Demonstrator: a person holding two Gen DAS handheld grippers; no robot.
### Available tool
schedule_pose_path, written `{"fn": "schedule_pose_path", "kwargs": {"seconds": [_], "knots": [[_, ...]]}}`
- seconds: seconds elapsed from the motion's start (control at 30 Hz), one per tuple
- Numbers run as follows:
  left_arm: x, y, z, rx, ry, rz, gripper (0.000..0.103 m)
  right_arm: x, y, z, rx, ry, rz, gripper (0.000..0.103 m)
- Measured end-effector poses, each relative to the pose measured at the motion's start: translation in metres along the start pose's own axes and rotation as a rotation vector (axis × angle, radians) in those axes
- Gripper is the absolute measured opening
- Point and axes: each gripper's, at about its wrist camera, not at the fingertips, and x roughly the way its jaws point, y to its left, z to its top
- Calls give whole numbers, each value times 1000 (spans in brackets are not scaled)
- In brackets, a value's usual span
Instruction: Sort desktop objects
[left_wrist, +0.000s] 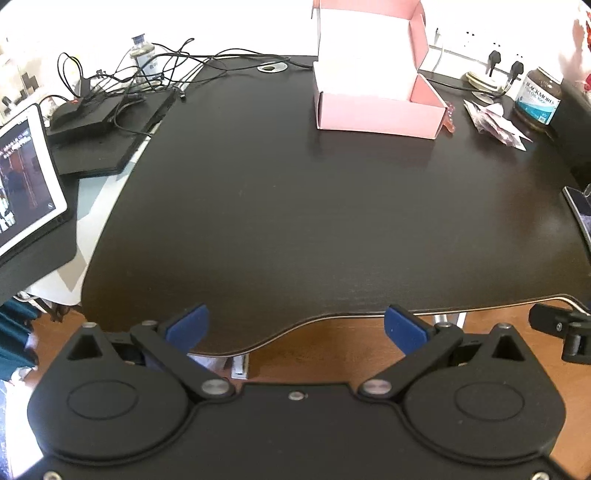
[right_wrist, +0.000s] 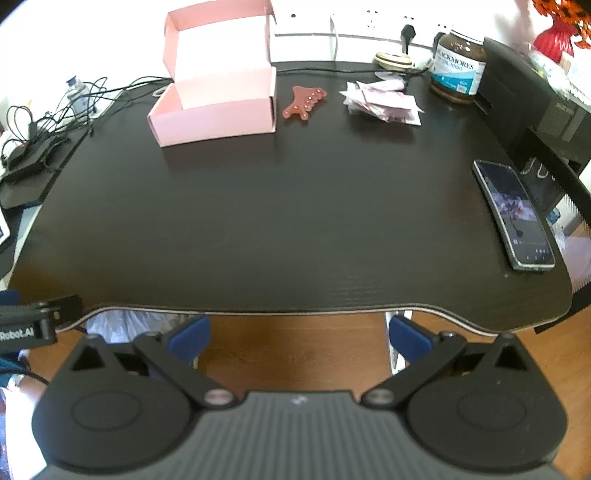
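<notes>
We are holding both grippers off the near edge of the desk (right_wrist: 295, 236), above the wooden floor. Our left gripper (left_wrist: 295, 326) is standing wide open, its blue pads (left_wrist: 188, 325) gripping nothing; our right gripper (right_wrist: 299, 338) is spread just as wide and is carrying nothing either. In the right view the other gripper is poking in at the left edge.

A phone (right_wrist: 513, 214) is lying flat near the desk's right edge, its screen lit. At the left, off the desk, a tablet (left_wrist: 26, 181) is glowing beside a black pad with a tangle of cables (left_wrist: 122, 77).

Toward the back, a pink box (right_wrist: 218, 107) is sitting open with its lid up. Just to its right a red comb-like tool (right_wrist: 304, 101) is lying flat, apart from the box. Further right a heap of pink sachets (right_wrist: 384, 101) is resting near a brown jar (right_wrist: 458, 68), which is standing upright by the wall sockets.
</notes>
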Motion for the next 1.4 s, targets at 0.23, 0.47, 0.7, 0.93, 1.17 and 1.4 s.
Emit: {"fn": "schedule_pose_path", "kwargs": {"seconds": [0.23, 0.47, 0.7, 0.93, 1.17, 1.4], "knots": [[-2, 4, 1, -19, -36, -24, 103, -3, 3, 4, 1, 1, -9, 102], [-1, 2, 3, -4, -28, 26, 103, -5, 3, 6, -11, 7, -18, 102], [2, 0, 2, 4, -21, 55, 103, -8, 6, 6, -45, 6, -25, 102], [2, -1, 2, 3, -33, 63, 103, -7, 5, 6, -46, 15, -34, 102], [1, -6, 1, 26, -41, 77, 103, -5, 8, 5, -63, 18, -70, 102], [2, -5, 2, 24, -39, 85, 103, -6, 9, 4, -76, 9, -73, 102]]}}
